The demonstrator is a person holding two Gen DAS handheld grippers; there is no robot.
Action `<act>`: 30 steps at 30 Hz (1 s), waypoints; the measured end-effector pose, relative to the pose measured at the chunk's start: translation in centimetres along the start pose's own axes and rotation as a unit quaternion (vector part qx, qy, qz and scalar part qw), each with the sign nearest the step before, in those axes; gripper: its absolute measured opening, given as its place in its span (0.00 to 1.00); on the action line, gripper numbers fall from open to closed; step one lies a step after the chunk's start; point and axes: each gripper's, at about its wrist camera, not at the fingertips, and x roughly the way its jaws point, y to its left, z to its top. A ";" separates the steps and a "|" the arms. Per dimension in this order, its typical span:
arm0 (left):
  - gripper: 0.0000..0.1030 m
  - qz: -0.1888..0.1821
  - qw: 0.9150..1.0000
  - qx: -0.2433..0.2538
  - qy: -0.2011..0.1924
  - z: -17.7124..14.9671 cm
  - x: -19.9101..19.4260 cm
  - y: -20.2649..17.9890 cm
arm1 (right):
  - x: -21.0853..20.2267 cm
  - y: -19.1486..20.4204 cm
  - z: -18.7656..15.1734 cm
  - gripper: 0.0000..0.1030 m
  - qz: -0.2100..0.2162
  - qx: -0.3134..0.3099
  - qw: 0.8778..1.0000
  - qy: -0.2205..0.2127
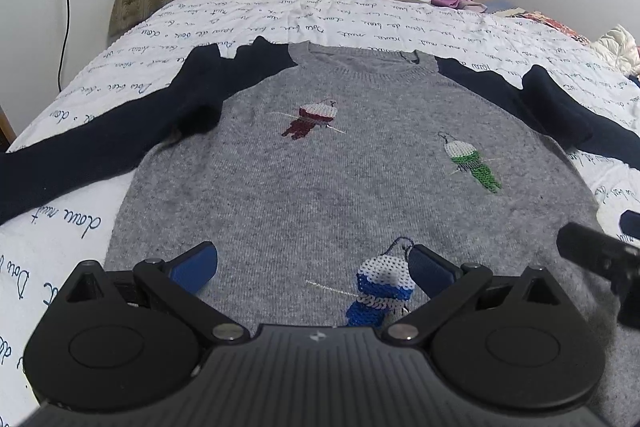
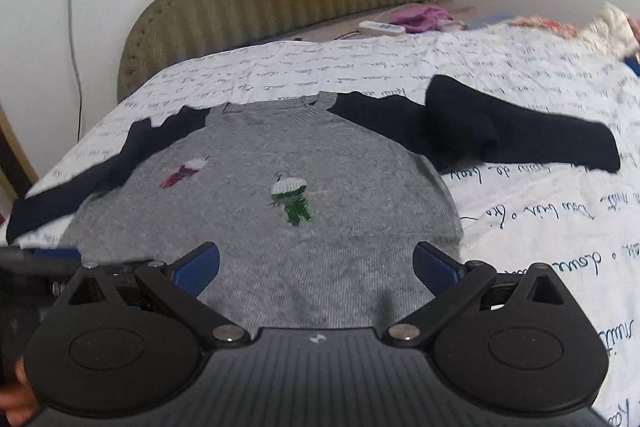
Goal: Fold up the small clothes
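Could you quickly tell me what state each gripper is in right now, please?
Left gripper: open, holding nothing, over the sweater.
Right gripper: open, holding nothing, over the same sweater.

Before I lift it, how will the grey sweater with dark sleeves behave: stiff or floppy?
Probably floppy: the sweater is soft knit lying flat on the bedspread, and its left sleeve is already bunched. It will likely sag from a single grip point. Both the left gripper and right gripper are open, so two-point lifting seems wiser.
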 end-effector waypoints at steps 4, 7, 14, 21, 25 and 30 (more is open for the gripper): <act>1.00 -0.003 1.000 -0.003 0.001 0.2 0.2 0.0 | -2.4 2.9 1.1 1.00 -0.090 -0.088 0.989 -0.074; 1.00 -0.002 1.000 -0.005 0.000 0.2 0.2 0.0 | -1.9 3.1 0.6 1.00 -0.101 -0.114 0.984 -0.087; 1.00 0.001 1.000 -0.004 0.004 0.2 0.4 0.2 | 0.4 0.3 -0.2 1.00 -0.004 -0.014 1.000 -0.023; 1.00 0.000 1.000 -0.009 0.010 0.3 0.6 0.3 | 1.3 0.4 -0.8 1.00 0.022 -0.032 0.999 -0.037; 1.00 0.000 1.000 -0.006 0.010 0.3 0.6 0.2 | 0.4 0.4 -1.0 1.00 0.033 -0.036 0.998 -0.044; 1.00 0.003 1.000 -0.007 0.011 0.4 0.8 0.2 | -0.1 0.1 -0.9 1.00 0.036 -0.043 0.996 -0.062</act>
